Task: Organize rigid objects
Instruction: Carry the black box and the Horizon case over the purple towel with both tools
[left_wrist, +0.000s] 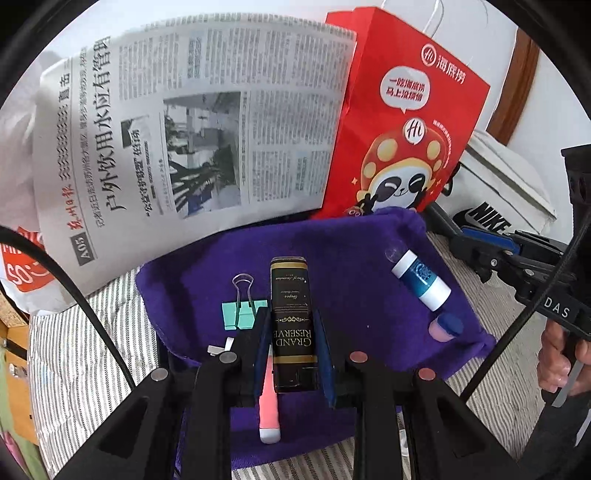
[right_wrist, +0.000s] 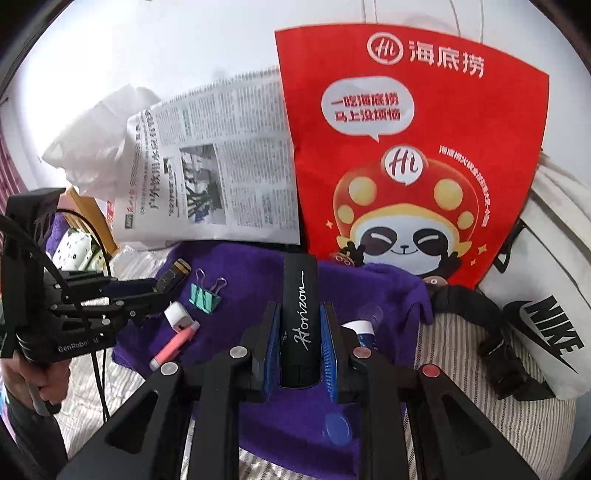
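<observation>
My left gripper (left_wrist: 291, 317) is shut on a black and gold "Grand Reserve" box (left_wrist: 291, 295), held above a purple cloth (left_wrist: 351, 251). A green binder clip (left_wrist: 242, 312) lies left of it and a pink stick (left_wrist: 267, 406) lies under it. A blue and white tube (left_wrist: 421, 278) and a pink cap (left_wrist: 445, 328) lie to the right. My right gripper (right_wrist: 300, 309) is shut on a black "Horizon" box (right_wrist: 300, 295), above the same cloth (right_wrist: 240, 266). The right wrist view also shows the left gripper (right_wrist: 166, 282) with its box (right_wrist: 177, 271), the clip (right_wrist: 205, 295) and the pink stick (right_wrist: 177, 332).
A newspaper (left_wrist: 192, 140) and a red paper bag (left_wrist: 402, 140) stand behind the cloth. A white Nike bag (right_wrist: 546, 325) with a black strap (right_wrist: 480, 317) lies on the right. The cloth rests on striped bedding (left_wrist: 92, 332). A blue lid (right_wrist: 338, 430) lies near the front.
</observation>
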